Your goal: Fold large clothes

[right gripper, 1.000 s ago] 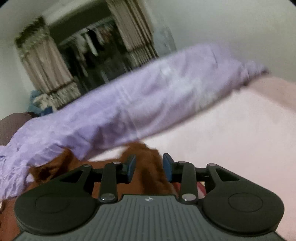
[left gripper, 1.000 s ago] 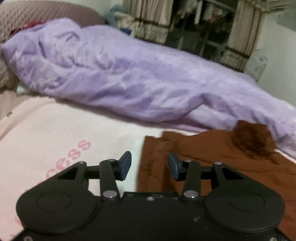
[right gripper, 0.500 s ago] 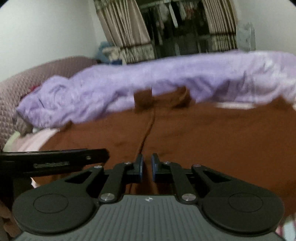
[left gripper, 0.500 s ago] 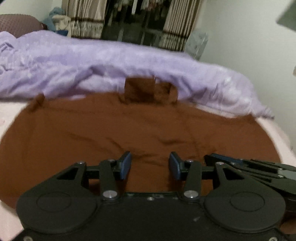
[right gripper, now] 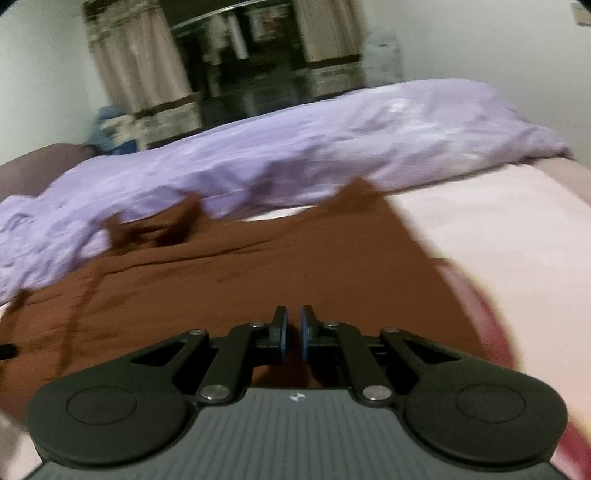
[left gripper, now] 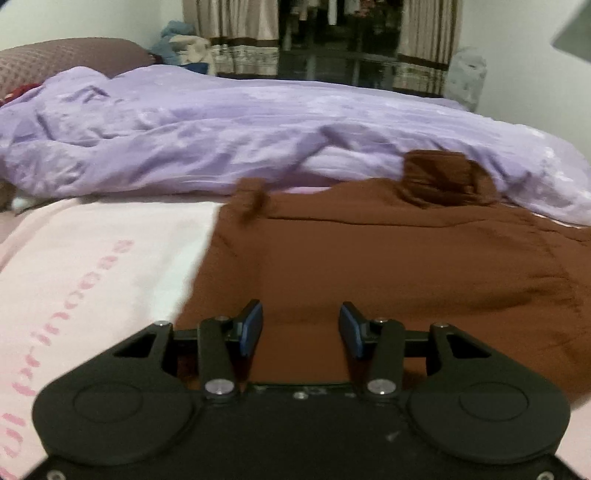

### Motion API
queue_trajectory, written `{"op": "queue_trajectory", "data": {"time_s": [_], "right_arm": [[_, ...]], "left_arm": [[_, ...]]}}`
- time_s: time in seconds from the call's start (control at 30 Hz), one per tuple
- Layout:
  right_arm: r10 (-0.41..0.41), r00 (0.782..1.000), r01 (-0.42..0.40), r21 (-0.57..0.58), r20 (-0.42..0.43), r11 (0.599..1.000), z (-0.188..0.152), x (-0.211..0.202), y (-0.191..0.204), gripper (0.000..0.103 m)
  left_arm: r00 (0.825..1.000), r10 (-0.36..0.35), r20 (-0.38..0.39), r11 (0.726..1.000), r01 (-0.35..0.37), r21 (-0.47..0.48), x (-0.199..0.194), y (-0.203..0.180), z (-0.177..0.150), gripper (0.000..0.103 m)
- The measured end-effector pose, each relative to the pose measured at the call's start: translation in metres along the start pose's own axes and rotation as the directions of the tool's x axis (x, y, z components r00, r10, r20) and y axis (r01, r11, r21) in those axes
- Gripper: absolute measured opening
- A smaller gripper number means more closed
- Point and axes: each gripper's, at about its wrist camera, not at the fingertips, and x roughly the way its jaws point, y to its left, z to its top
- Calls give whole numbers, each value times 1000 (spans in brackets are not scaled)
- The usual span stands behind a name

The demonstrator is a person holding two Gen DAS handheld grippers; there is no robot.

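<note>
The right gripper (right gripper: 293,334) has its jaws almost together, with brown cloth (right gripper: 258,273) between them. The left gripper (left gripper: 301,330) has jaws partly apart, holding nothing. The cloth lies on the pink bed (left gripper: 92,251). A purple blanket (left gripper: 221,136) sits at 12 o'clock.

Brown garment (left gripper: 388,266): plain rust-brown, no print. Beneath it, pink bedsheet (left gripper: 96,251): pale pink, darker pink lettering left of garment. Behind garment, lilac quilt (left gripper: 221,140): plain light purple, glossy creases. Beyond quilt, curtains (left gripper: 236,33): beige vertical stripes, dark brown band, patterned hem. Left of quilt, headboard cushion (left gripper: 55,61): mauve-brown, fine waffle texture. Left gripper (left gripper: 301,328): black body, blue pads. Right gripper (right gripper: 293,332): black arms, blue pads, grey ribbed body.
</note>
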Motion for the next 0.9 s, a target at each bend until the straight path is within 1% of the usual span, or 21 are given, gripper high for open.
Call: {"op": "queue_trajectory", "data": {"time_s": [0.03, 0.07, 0.1, 0.17, 0.2, 0.23, 0.3, 0.4, 0.43, 0.5, 0.53, 0.6, 0.67, 0.73, 0.8, 0.83, 0.9], "right_arm": [[-17, 1000, 17, 15, 2, 1000, -1, 2, -8, 7], [-26, 1000, 26, 31, 1, 999, -2, 3, -17, 2], [-19, 1000, 19, 51, -1, 998, -5, 6, -24, 0], [20, 1000, -20, 101, -3, 995, -11, 14, -36, 0], [34, 999, -34, 123, 4, 992, -13, 16, -43, 0], [38, 999, -40, 128, 18, 991, -16, 16, -44, 0], [23, 999, -26, 108, 28, 994, -18, 17, -40, 0], [-3, 1000, 2, 87, 15, 996, -9, 15, -32, 0], [-2, 1000, 0, 86, 17, 996, -3, 12, -32, 2], [-1, 999, -2, 76, 47, 997, 11, 8, -28, 13], [-10, 998, 6, 69, 63, 998, 17, 8, -26, 15], [-31, 995, 26, 56, 94, 998, 33, 11, -23, 16], [-34, 994, 28, 51, 105, 998, 47, 20, -22, 16], [-47, 996, 44, 45, 81, 998, 56, 35, -23, 16], [-64, 997, 62, 38, 46, 997, 57, 50, -25, 16], [-81, 996, 80, 25, 22, 996, 56, 59, -26, 16], [-102, 995, 103, 10, -6, 995, 49, 69, -28, 15]], "left_arm": [[1000, 10, -1, 1000, -10, 5, 1, 3, -1, 47], [1000, 11, -3, 1000, -11, 11, 3, 5, -3, 48], [1000, 4, -6, 1000, -4, 5, 2, 7, -8, 48], [1000, -2, 2, 1000, 2, -20, 5, 8, -15, 48], [1000, 5, 15, 1000, -5, -10, 4, 7, -18, 48], [1000, 13, 22, 1000, -13, -4, 8, 4, -17, 48], [1000, 19, 21, 1000, -19, -8, 10, 2, -16, 48], [1000, 12, 10, 1000, -12, -18, 4, 3, -5, 47], [1000, 3, 17, 1000, -3, -11, -1, 3, -1, 47], [999, -13, 42, 1000, 13, 4, -6, 2, 12, 48], [998, -13, 54, 1000, 13, 5, -6, 2, 19, 48], [999, -5, 53, 1000, 5, -3, 1, 2, 33, 48], [999, -7, 33, 1000, 8, -28, 14, 5, 44, 48], [1000, -9, -10, 998, 8, -69, 31, 10, 51, 48], [997, -33, -74, 993, 24, -120, 49, 15, 55, 48], [995, -37, -91, 991, 24, -134, 56, 17, 54, 48], [995, -35, -97, 990, 21, -141, 63, 18, 48, 50]]}}
